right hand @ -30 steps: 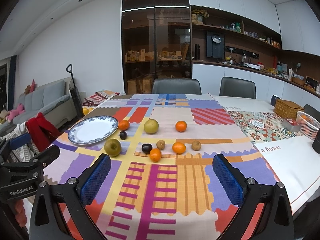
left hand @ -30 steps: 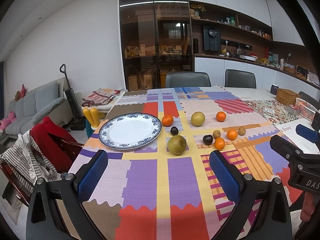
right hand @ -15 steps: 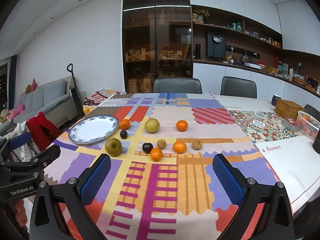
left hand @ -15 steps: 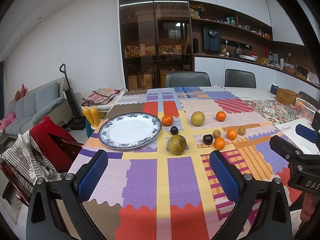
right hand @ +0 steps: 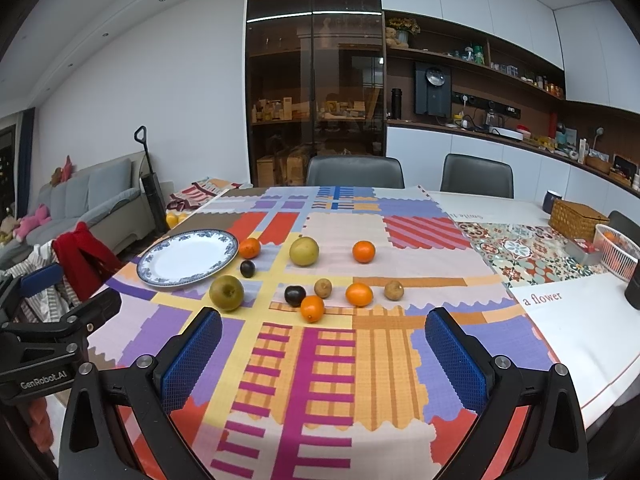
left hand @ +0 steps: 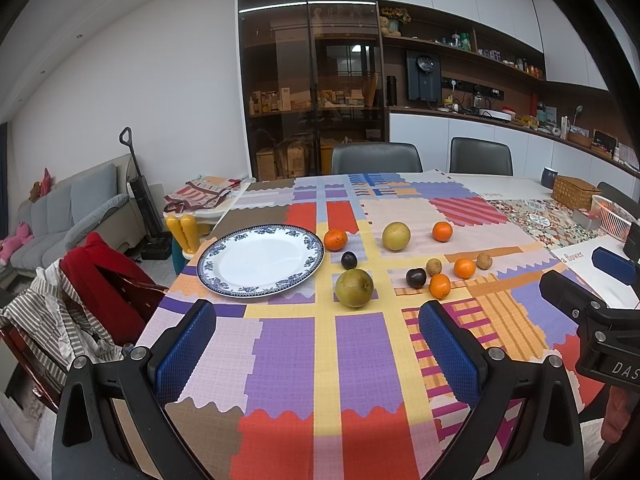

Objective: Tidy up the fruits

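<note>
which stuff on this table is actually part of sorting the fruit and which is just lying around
Part of the job:
- plate, nothing on it
- four oranges
- two pears
- two dark plums
- two small brown fruits

Just lying about:
- wicker box
- white wire basket
- dark mug
- patchwork cloth

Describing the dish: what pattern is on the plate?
White plate, blue floral rim; clearest in left wrist view.
</note>
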A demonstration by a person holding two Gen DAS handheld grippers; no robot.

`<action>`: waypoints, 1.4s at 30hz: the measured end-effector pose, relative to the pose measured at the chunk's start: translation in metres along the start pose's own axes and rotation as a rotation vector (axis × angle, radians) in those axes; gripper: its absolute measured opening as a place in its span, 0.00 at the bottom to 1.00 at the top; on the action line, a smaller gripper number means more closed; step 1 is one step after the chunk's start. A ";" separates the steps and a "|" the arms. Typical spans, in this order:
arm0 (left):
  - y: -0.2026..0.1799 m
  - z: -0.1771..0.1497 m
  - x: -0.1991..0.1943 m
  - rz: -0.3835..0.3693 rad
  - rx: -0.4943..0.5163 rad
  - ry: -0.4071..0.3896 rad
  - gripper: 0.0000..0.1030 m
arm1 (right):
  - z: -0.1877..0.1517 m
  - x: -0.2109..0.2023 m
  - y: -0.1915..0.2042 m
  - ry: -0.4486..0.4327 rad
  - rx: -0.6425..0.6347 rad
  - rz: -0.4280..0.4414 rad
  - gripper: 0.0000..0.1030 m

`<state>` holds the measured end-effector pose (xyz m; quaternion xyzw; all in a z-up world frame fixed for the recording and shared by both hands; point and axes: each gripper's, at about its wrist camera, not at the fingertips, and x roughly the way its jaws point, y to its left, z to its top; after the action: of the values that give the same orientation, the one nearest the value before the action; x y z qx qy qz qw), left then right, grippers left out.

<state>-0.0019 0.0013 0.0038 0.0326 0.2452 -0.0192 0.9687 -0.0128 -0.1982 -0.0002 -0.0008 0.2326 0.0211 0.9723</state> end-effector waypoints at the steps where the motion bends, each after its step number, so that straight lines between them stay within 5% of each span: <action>1: 0.000 0.000 0.000 0.000 0.000 0.000 1.00 | 0.000 0.000 0.000 0.000 0.000 -0.001 1.00; 18: 0.001 -0.003 0.013 -0.030 0.030 0.017 1.00 | -0.006 0.014 -0.001 0.017 -0.024 0.003 1.00; 42: -0.010 0.009 0.116 -0.119 0.103 0.150 0.83 | 0.001 0.110 0.001 0.126 -0.058 0.035 0.91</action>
<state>0.1039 -0.0122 -0.0444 0.0690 0.3172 -0.0867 0.9419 0.0856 -0.1928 -0.0494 -0.0260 0.2926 0.0445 0.9548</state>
